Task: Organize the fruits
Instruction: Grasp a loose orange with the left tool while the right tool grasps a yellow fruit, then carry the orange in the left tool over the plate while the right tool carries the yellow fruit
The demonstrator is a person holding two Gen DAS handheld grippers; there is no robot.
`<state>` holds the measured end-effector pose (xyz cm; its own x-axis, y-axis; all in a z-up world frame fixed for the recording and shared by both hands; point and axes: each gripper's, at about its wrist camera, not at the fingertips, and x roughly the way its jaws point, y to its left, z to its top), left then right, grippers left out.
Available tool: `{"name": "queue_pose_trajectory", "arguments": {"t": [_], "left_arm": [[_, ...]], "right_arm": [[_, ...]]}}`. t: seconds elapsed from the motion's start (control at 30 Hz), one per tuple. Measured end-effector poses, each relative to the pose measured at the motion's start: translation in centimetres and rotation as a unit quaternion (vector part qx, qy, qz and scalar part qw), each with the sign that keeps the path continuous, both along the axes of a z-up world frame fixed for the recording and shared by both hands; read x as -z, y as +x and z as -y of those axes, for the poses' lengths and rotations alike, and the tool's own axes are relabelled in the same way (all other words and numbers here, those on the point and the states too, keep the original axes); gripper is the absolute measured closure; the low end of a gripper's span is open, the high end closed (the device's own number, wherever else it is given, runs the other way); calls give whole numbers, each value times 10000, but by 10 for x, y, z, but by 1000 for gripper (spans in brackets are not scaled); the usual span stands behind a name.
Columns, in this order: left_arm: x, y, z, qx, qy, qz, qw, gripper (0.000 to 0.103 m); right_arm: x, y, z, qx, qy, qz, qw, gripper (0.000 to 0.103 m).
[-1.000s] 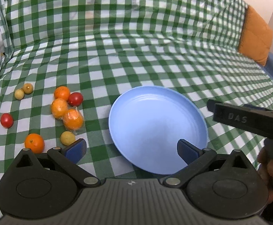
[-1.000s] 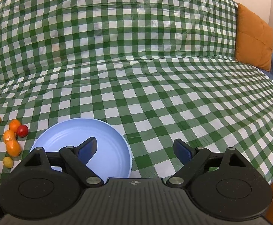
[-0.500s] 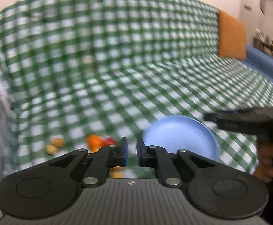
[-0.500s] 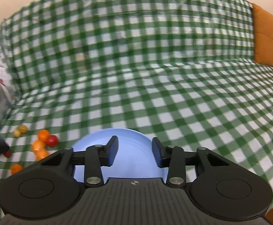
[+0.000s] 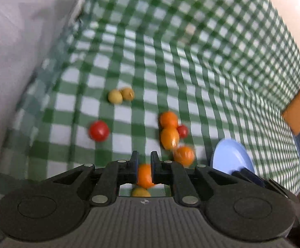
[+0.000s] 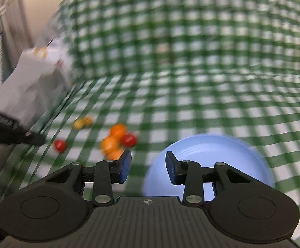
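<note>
My left gripper (image 5: 144, 163) jaws nearly closed, orange (image 5: 144, 175) between pads, contact unclear; round, no long axis. My right gripper (image 6: 148, 166) part-open, empty, beside blue plate (image 6: 242, 155).

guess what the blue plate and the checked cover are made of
The blue plate looks like plastic or melamine: one flat pastel colour with a soft sheen, though blur leaves glazed ceramic possible. The checked cover seems to be thin woven cloth or coated fabric, since it drapes and creases over the surface beneath.
</note>
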<state>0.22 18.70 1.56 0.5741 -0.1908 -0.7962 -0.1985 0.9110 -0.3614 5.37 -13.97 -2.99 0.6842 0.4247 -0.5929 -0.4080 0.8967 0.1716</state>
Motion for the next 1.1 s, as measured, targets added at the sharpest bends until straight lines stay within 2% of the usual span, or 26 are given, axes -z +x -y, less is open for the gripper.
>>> {"name": "queue_pose_trajectory", "arguments": {"t": [0.07, 0.13, 0.17, 0.33, 0.5, 0.6, 0.7, 0.73, 0.8, 0.87, 0.9, 1.1], "left_arm": [[9, 4, 8, 139, 32, -172, 9998, 84], [17, 11, 12, 230, 78, -319, 9992, 65], [20, 16, 17, 270, 111, -395, 9988, 62], [30, 26, 29, 365, 321, -615, 9969, 55], [36, 36, 33, 322, 346, -765, 9960, 54], [41, 39, 39, 422, 497, -907, 9937, 52], [43, 39, 44, 519, 583, -955, 9924, 51], [44, 40, 46, 531, 628, -964, 9919, 51], [47, 42, 48, 552, 682, -1002, 9911, 51], [50, 44, 50, 589, 754, -1046, 9899, 53], [50, 44, 51, 606, 818, -1045, 9893, 62], [40, 40, 48, 513, 815, -817, 9920, 64]], "right_arm": [[8, 0, -17, -291, -45, -19, 9996, 64], [18, 1, -33, -460, -240, -53, 9986, 64], [23, 2, -40, -557, -271, -78, 9981, 64], [43, 7, -69, -829, -535, -226, 9949, 64], [51, 18, -80, -875, -642, -349, 9935, 64], [54, 23, -83, -897, -669, -404, 9929, 64], [62, 28, -88, -919, -773, -540, 9913, 71], [63, 28, -89, -925, -806, -526, 9910, 76], [63, 25, -88, -977, -840, -485, 9905, 76], [63, 25, -86, -967, -796, -500, 9909, 76], [63, 25, -85, -955, -779, -505, 9911, 76], [51, 15, -67, -980, -622, -475, 9921, 76]]}}
